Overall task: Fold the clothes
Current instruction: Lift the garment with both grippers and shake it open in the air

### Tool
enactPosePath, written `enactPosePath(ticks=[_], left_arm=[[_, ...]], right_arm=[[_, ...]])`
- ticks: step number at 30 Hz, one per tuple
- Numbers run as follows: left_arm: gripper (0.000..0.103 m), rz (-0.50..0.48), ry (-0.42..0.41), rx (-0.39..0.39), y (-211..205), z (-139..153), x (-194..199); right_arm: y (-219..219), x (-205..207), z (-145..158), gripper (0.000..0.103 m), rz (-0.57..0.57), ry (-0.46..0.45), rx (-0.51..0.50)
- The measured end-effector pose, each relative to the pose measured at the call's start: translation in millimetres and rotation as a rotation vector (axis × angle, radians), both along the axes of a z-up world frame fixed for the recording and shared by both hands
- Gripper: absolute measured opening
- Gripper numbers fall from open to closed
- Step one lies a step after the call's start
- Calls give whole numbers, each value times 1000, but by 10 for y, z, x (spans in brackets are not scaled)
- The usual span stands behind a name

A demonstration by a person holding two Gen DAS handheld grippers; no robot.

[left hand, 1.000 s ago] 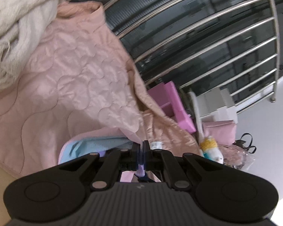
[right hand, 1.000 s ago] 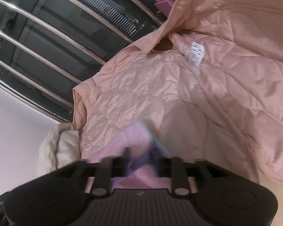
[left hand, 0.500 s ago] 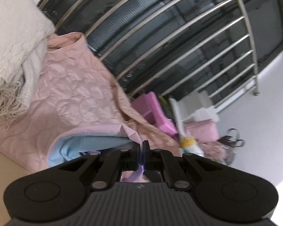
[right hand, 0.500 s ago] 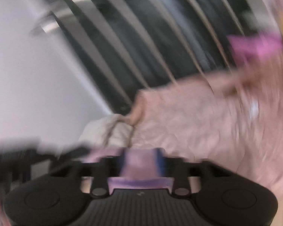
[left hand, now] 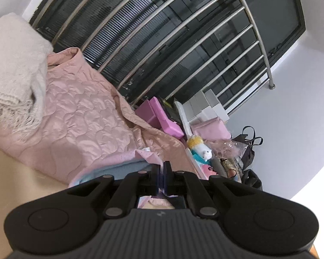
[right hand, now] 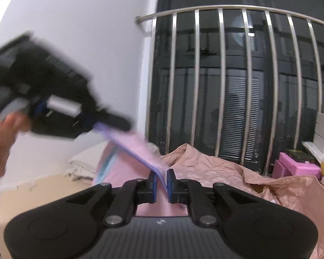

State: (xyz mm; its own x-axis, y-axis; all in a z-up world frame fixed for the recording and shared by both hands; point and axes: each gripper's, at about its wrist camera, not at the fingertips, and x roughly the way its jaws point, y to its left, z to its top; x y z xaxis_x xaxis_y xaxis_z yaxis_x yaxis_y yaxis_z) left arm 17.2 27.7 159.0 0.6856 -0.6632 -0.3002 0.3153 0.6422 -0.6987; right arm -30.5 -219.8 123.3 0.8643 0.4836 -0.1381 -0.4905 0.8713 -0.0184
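A pink garment with light blue trim hangs stretched between both grippers. My right gripper is shut on one edge of it. My left gripper is shut on another edge; it also shows in the right wrist view, raised at the left and blurred. In the left wrist view the garment bunches just left of the fingers. A quilted pink jacket lies spread on the beige surface beneath.
A white knitted throw lies at the jacket's left. A steel window railing stands behind. Pink boxes, a plush toy and black bags crowd the right side. A white wall is at left.
Both grippers have lifted the garment up off the jacket. The right gripper swung up to face the window, and the left gripper rose into its view.
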Motion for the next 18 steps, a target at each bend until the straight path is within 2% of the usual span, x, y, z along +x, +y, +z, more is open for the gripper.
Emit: enactPosePath(ticks=[3, 9, 12, 18], left_arm=[[3, -22, 2, 1, 12, -5, -85], [4, -64, -31, -16, 18, 130, -269], [4, -68, -99, -22, 46, 267, -407], [3, -34, -231, -17, 67, 712, -740]], right_arm=[[-85, -36, 38, 1, 3, -1, 46], [-81, -341, 262, 1, -81, -141, 34], [-121, -512, 513, 1, -93, -204, 46], [-12, -777, 990, 1, -99, -316, -29]])
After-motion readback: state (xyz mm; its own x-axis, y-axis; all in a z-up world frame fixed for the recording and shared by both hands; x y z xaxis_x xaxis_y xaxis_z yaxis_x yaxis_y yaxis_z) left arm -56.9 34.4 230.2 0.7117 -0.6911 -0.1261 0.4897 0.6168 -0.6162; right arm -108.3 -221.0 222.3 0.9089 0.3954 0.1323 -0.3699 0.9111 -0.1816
